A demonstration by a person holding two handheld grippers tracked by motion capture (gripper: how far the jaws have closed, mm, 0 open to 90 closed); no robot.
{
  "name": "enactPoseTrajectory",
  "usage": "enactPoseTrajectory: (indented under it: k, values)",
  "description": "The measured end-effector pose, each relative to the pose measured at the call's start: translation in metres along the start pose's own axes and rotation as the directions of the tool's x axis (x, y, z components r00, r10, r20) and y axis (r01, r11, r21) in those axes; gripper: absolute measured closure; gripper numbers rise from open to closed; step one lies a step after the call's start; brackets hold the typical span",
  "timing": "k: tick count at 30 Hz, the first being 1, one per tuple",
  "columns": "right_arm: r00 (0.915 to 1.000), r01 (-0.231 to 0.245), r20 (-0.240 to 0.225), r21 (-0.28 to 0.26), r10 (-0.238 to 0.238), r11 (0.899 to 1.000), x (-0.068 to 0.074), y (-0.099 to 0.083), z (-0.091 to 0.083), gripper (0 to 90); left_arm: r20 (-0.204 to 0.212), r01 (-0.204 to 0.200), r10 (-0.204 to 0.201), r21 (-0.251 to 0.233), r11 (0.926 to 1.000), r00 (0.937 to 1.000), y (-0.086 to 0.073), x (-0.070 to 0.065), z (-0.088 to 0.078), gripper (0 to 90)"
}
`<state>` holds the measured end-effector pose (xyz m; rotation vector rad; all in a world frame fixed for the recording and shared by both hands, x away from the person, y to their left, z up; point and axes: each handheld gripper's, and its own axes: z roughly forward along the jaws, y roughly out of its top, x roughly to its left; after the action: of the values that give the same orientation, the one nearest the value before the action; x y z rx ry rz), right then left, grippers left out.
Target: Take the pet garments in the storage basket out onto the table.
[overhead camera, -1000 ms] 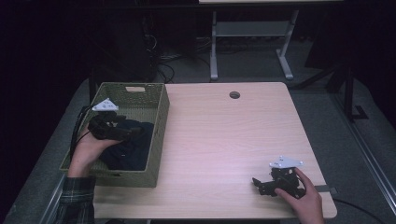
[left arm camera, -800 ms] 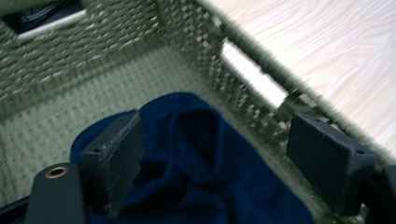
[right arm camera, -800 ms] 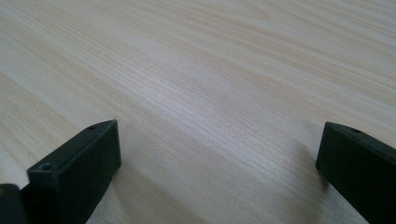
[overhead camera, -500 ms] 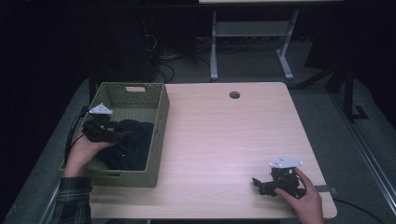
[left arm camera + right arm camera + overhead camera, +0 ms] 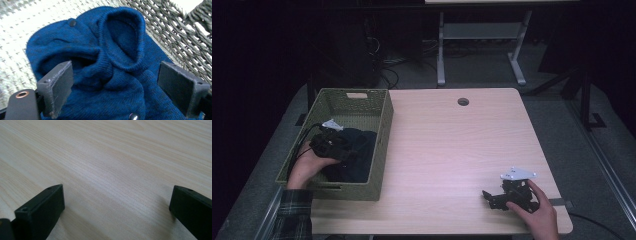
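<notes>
A dark blue knit garment (image 5: 363, 150) lies bunched in the green woven basket (image 5: 383, 125) at the table's left. My left gripper (image 5: 346, 151) is down inside the basket, right over it. In the left gripper view its jaws stand wide apart on either side of a folded collar of the garment (image 5: 112, 60), and the pads do not press on it. These jaws have just been opening. My right gripper (image 5: 488, 196) rests open on the bare wooden table (image 5: 452, 145) near the front right corner, with nothing between its jaws (image 5: 117, 200).
The basket's wicker wall (image 5: 180, 32) rises close behind the garment. A round cable hole (image 5: 463, 101) sits at the table's far edge. Beyond the table stand a desk frame (image 5: 482, 45) and cables on the dark floor.
My left hand has sunk lower into the basket, toward the garment. The right hand and gripper have stayed where they were.
</notes>
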<state>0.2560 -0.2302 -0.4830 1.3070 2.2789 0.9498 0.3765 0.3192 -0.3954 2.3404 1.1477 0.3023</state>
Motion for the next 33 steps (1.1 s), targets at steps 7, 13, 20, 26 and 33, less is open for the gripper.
enactPoseTrajectory:
  k: [7,13,20,26,33]
  values:
    - [1.0,-0.002,0.0,-0.001,0.002,1.0,0.0,0.0,0.0,0.0,-0.005,-0.009,0.01,0.066,0.9978,0.9999,-0.001,-0.002,0.016,12.7]
    - [1.0,-0.003,0.0,-0.002,0.003,1.0,0.0,0.0,0.0,0.0,0.018,-0.018,0.016,0.108,0.994,0.9997,-0.003,-0.003,0.025,12.6]
    - [1.0,-0.002,0.001,-0.001,0.002,1.0,0.0,0.0,0.0,0.0,0.008,-0.04,0.039,0.183,0.9823,0.9992,-0.004,-0.007,0.037,12.7]
    - [1.0,-0.002,0.001,-0.001,0.002,1.0,0.0,0.0,0.0,0.0,-0.009,-0.053,0.057,0.236,0.9703,0.9983,-0.004,-0.009,0.041,16.9]
    - [1.0,-0.001,0.001,-0.001,0.001,1.0,0.0,0.0,0.0,0.0,0.023,-0.049,0.045,0.255,0.9656,0.9988,-0.002,-0.012,0.036,57.0]
